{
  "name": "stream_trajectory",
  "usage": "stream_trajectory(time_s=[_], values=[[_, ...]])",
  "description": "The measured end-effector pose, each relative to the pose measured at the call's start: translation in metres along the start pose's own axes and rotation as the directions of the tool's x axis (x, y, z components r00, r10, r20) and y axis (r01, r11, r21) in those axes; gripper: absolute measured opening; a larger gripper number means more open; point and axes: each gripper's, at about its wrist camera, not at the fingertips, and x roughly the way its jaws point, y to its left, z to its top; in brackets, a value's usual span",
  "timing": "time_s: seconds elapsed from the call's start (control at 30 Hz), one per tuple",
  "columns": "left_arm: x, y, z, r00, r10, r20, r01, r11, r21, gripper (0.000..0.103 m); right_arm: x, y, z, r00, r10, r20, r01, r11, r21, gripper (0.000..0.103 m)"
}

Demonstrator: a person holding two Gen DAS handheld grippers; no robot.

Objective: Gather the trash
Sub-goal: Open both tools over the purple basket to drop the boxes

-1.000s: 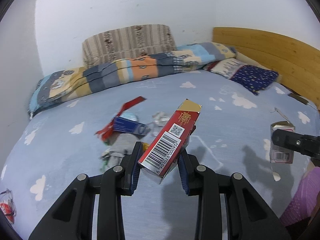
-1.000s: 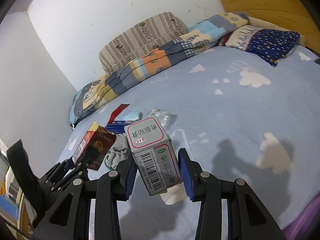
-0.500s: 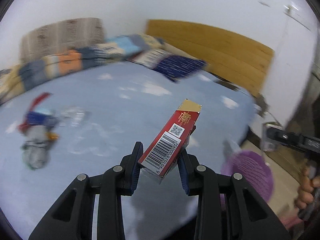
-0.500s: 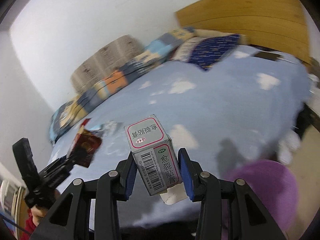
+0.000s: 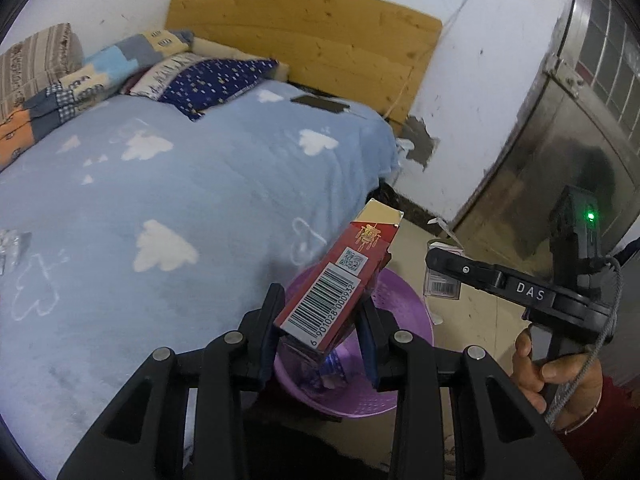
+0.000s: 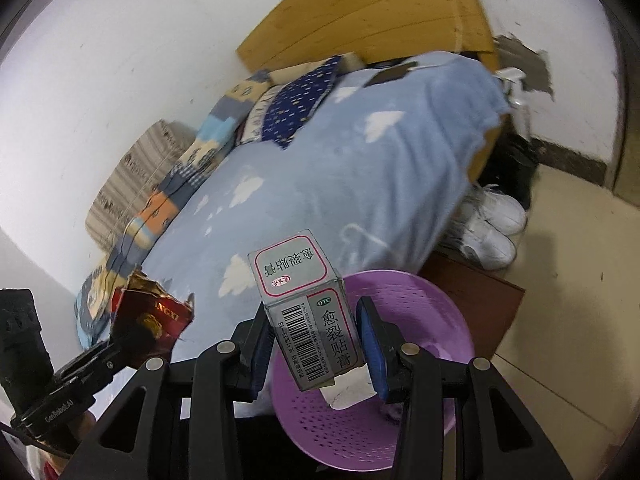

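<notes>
Left wrist: red box (image 5: pixel 340 280) apparently above purple basket (image 5: pixel 404 320) rim, bedside.

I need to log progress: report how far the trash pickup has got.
Done: some wrappers already lie in the purple basket. In hand: left gripper clamps the red box, right gripper the grey box, both over the basket. Left: drop both; a foil scrap remains on the bed.

Dim indoor light, fisheye bending at edges, dark corners, slight blur
</notes>
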Motion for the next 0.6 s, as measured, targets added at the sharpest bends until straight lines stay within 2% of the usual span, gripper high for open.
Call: stream_trajectory(time_s=[0.1,0.17,0.23,0.33,0.6], values=[[0.010,-0.012,0.002,1.000,0.003,-0.026,-0.002,1.000,0.012,0.036,-0.004,-0.014,0.000,1.000,-0.007,0.008,0.006,0.999,0.032,0.045],[0.015,-0.017,0.002,0.999,0.005,-0.037,-0.005,1.000,0.018,0.049,-0.004,-0.022,-0.001,1.000,-0.007,0.006,0.006,0.999,0.046,0.045],[0.016,-0.021,0.003,0.999,0.006,-0.034,-0.005,1.000,0.027,0.054,-0.004,-0.026,-0.001,1.000,-0.009,0.001,0.009,0.999,0.054,0.046],[0.014,-0.023,0.002,1.000,0.009,-0.025,-0.008,0.999,0.037,0.055,-0.004,-0.028,0.001,1.000,-0.009,0.006,0.008,0.998,0.058,0.047],[-0.010,0.006,-0.001,0.999,0.047,0.018,-0.046,0.999,-0.021,0.057,-0.001,-0.018,0.003,1.000,0.007,0.008,-0.008,0.999,0.035,0.049]])
